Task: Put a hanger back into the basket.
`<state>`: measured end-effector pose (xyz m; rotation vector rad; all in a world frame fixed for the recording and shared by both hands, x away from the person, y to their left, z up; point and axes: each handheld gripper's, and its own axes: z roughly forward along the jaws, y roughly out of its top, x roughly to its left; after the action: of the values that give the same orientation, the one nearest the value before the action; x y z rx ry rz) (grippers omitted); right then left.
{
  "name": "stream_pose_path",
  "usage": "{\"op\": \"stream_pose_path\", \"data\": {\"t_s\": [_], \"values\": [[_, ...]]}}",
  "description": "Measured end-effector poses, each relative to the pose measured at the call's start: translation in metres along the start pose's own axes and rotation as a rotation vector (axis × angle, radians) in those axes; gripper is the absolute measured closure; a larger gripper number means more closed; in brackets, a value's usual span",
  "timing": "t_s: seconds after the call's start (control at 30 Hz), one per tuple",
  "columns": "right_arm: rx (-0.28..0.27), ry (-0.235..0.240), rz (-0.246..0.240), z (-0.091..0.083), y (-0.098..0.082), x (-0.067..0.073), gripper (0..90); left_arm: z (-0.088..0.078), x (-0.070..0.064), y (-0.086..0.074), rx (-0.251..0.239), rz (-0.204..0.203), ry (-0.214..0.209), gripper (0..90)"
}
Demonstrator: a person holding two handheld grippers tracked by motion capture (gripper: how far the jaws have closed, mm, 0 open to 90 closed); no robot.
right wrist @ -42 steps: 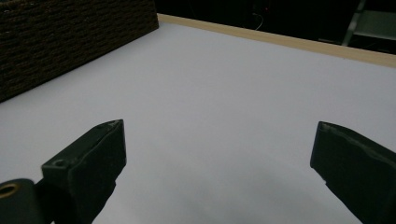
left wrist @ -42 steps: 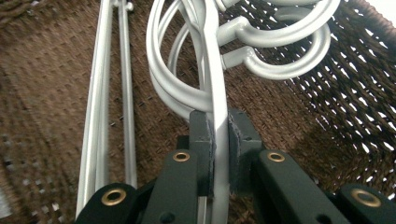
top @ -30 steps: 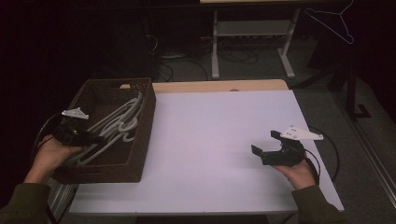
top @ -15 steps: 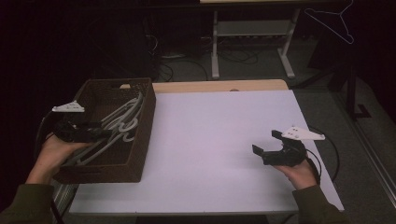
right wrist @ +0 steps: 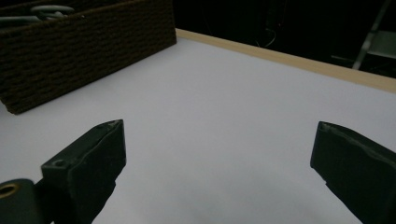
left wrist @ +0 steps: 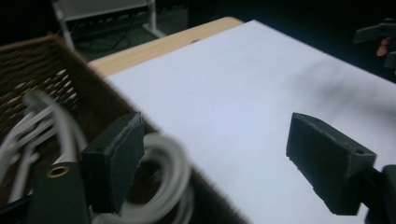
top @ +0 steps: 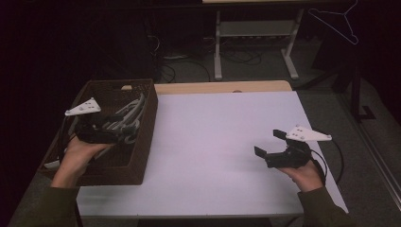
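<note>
A dark brown woven basket (top: 147,124) sits at the table's left edge and holds several pale grey clothes hangers (top: 134,109). My left gripper (top: 120,133) hovers over the basket, pointing toward the table. Its jaws have just been opening and stand wide (left wrist: 219,163), with nothing between the pads. A hanger's curved loop (left wrist: 170,163) lies below, beside the left fingertip (left wrist: 114,163). Over the table's right side, my right gripper (top: 268,143) is held open and empty (right wrist: 219,158), aimed at the basket (right wrist: 84,46).
The white tabletop (top: 213,137) has a bare wooden strip (top: 222,87) along its far edge. A desk frame with cables (top: 255,38) stands on the floor behind. A wire hanger (top: 338,21) hangs at the upper right.
The left gripper has lifted off the hangers in the basket and its jaws have spread apart. The right gripper has stayed put.
</note>
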<state>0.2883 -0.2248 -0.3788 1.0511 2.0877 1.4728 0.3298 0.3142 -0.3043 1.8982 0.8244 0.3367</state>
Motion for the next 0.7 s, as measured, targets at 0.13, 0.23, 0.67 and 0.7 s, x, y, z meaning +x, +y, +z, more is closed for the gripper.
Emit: {"op": "stream_pose_path", "data": {"t_s": [0.13,0.23,0.67,0.7], "values": [[-0.039,0.017,-0.005,-0.003,0.011,0.004,2.8,0.011,-0.014,0.005,-0.056,0.025,-0.037,15.3],[-0.074,0.030,-0.008,-0.006,0.020,0.005,2.6,0.018,-0.024,0.006,-0.089,0.042,-0.067,13.6],[-0.165,0.074,-0.027,-0.003,0.046,0.010,0.7,0.043,-0.043,0.003,-0.186,0.027,-0.154,4.1],[-0.179,0.072,-0.031,-0.003,0.048,0.010,0.4,0.044,-0.044,0.002,-0.183,0.029,-0.153,3.4]]}}
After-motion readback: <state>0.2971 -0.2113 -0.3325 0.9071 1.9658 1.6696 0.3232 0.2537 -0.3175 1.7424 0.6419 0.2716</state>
